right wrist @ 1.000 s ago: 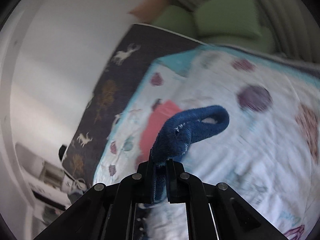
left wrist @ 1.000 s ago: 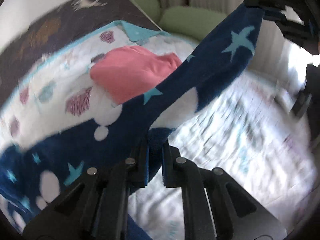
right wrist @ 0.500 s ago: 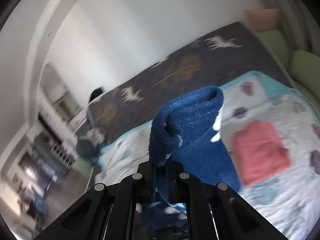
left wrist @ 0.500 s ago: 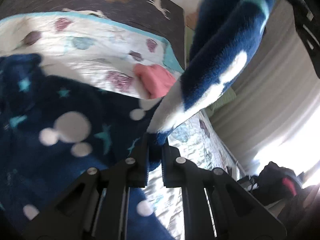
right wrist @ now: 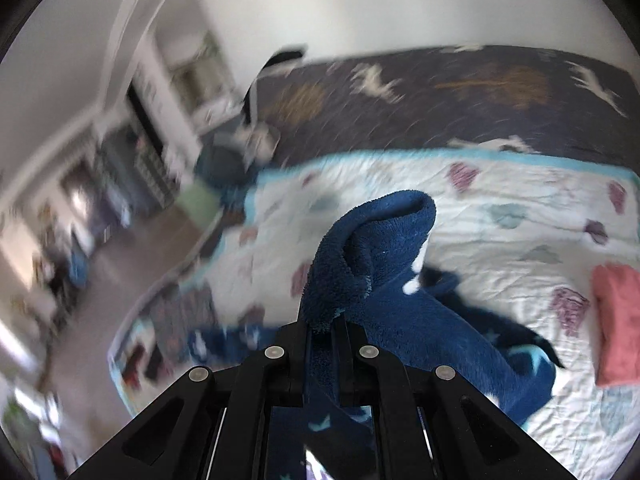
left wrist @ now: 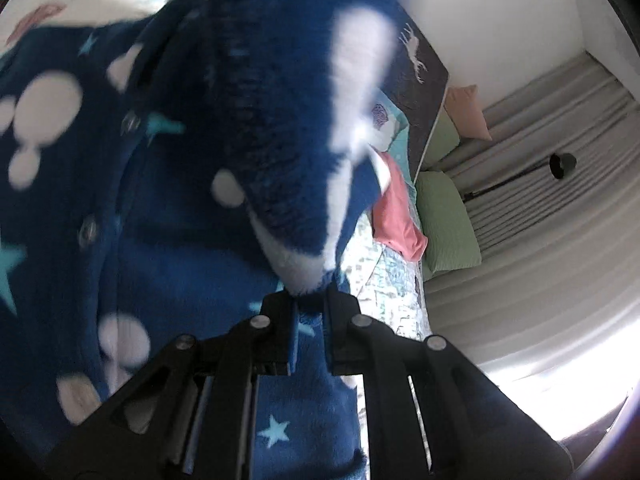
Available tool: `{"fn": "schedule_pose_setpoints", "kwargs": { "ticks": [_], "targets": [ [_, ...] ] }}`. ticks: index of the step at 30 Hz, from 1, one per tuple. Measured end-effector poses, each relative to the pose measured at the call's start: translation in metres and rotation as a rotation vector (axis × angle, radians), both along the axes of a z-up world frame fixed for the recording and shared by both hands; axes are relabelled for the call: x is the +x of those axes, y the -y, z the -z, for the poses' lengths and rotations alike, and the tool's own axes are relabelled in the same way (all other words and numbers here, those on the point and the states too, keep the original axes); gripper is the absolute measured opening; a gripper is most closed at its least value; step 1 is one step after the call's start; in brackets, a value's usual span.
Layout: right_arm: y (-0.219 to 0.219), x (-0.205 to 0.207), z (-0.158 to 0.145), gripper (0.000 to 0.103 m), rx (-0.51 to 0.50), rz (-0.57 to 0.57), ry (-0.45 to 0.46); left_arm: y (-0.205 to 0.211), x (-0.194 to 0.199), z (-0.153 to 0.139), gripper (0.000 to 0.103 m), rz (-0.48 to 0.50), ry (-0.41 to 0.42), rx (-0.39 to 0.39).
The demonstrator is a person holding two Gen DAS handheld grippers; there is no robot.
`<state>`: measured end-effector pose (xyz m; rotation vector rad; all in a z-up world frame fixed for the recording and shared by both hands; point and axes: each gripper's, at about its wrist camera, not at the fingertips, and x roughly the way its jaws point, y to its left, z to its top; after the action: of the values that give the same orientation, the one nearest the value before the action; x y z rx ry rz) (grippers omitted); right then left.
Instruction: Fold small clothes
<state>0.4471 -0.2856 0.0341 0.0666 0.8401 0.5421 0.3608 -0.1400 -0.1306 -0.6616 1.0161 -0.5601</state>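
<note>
On the bed [right wrist: 500, 200] we've got the blue fleece [right wrist: 400, 264] half lifted, half trailing over the quilt, w/ the rest of it bunched below both cameras. Our left hand-held gripper [left wrist: 308, 300] is clamped on one edge of it, a white-and-blue bit that rises straight up in front of the lens; the right hand-held gripper [right wrist: 322, 326] is pinched on another edge that curls over above its jaws. We hold two separate spots so the cloth hangs spread between them and can be laid flat for a fold. Which part of the garment each one has (cuff, hem, corner) we can't say, the left view is too close and blurred; probably a snap-front piece, since we see round snaps [left wrist: 86, 232]. A pink piece [right wrist: 618, 320], already folded, lies apart on the quilt, out of the way.
</note>
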Motion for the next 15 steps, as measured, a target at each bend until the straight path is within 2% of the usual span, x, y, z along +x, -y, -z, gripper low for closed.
{"fn": "schedule_pose_setpoints", "kwargs": {
  "ticks": [5, 9, 13, 15],
  "targets": [
    [-0.065, -0.016, 0.041, 0.006, -0.149, -0.206, -0.039, 0.007, -0.013, 0.005, 0.011, -0.026, -0.037, -0.035],
    [-0.09, -0.023, 0.062, 0.006, -0.214, -0.256, -0.061, -0.003, -0.004, 0.017, 0.011, -0.055, -0.095, -0.077],
    [-0.112, -0.024, 0.076, 0.006, -0.3, -0.244, -0.053, 0.0, -0.001, 0.03, 0.011, -0.052, -0.137, -0.082],
    [-0.118, -0.021, 0.086, 0.006, -0.314, -0.247, -0.085, 0.003, 0.002, 0.033, 0.011, -0.051, -0.159, -0.092]
  ]
}}
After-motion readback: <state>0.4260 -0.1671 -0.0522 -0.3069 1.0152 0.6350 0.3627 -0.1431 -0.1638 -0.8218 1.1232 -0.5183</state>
